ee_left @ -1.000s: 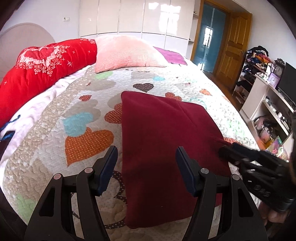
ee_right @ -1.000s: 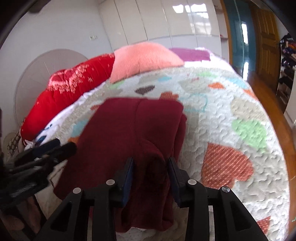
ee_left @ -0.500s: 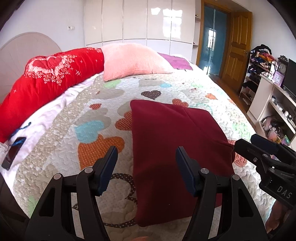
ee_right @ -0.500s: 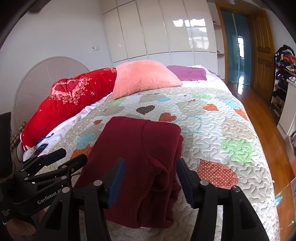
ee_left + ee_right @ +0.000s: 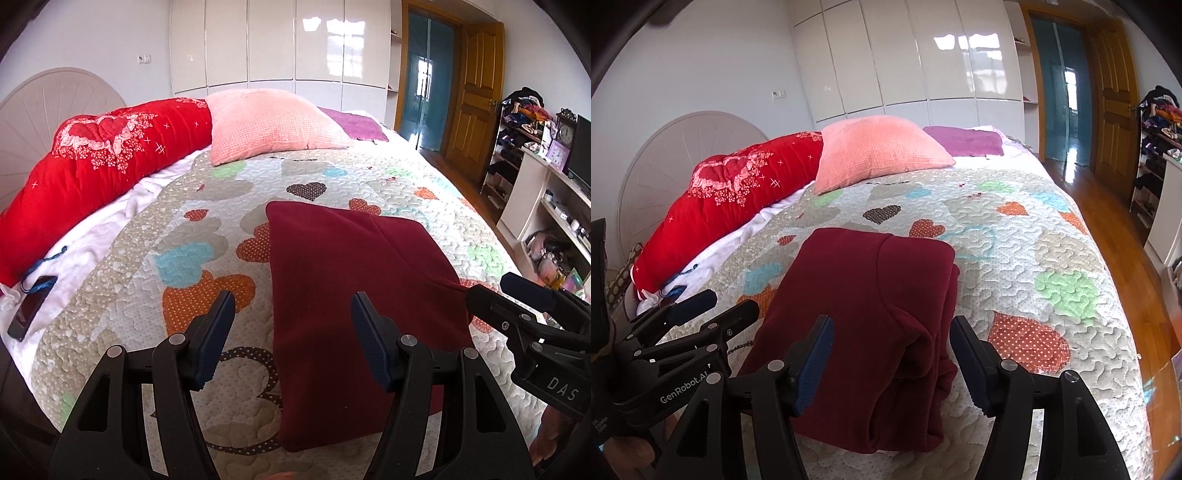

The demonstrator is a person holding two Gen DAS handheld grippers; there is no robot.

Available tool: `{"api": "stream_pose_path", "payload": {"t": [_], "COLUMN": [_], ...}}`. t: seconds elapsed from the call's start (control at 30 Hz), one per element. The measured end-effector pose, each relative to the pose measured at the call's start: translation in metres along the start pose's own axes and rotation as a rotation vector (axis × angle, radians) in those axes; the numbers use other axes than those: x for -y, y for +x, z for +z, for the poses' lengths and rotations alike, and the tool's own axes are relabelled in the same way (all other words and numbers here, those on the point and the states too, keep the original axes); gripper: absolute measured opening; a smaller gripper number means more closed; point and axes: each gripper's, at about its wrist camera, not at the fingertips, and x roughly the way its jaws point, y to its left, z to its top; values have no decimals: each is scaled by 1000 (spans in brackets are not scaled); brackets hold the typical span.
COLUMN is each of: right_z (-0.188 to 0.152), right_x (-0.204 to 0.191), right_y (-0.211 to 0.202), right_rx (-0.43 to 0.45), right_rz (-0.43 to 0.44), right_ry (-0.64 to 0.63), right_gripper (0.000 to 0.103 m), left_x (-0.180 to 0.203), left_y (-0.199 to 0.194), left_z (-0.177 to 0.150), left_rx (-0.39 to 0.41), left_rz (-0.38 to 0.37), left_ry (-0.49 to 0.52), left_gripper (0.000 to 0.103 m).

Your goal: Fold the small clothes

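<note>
A dark red garment [image 5: 354, 291] lies folded into a long rectangle on the heart-patterned quilt [image 5: 207, 229]. In the right wrist view the garment [image 5: 871, 295] shows stacked folded layers along its right edge. My left gripper [image 5: 291, 325] is open and empty, raised above the garment's near left part. My right gripper [image 5: 892, 349] is open and empty, held above the garment's near end. Each gripper shows at the edge of the other's view: the right one [image 5: 517, 295] and the left one [image 5: 716, 304].
A red bolster [image 5: 96, 155], a pink pillow [image 5: 273, 122] and a purple cloth [image 5: 354, 125] lie at the head of the bed. A phone [image 5: 31, 306] lies on the white sheet at left. Shelves [image 5: 546, 206] and wooden floor [image 5: 1145, 258] are to the right.
My right gripper opened, let go of the garment's folded edge and pulled back and up. My left gripper also drew back, staying open. The garment lies still.
</note>
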Motion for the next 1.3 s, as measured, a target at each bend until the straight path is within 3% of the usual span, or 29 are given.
{"api": "stream_pose_path", "payload": {"t": [1.3], "right_z": [-4], "right_x": [-4], "right_y": [22], "right_rx": [-52], "right_rz": [9], "right_ry": [-2], "right_gripper": [64], "left_x": [-4], "left_y": [9], "left_z": [-5], "left_rx": [-6], "left_rz": [9], "left_ry": [-13], "left_gripper": [64]}}
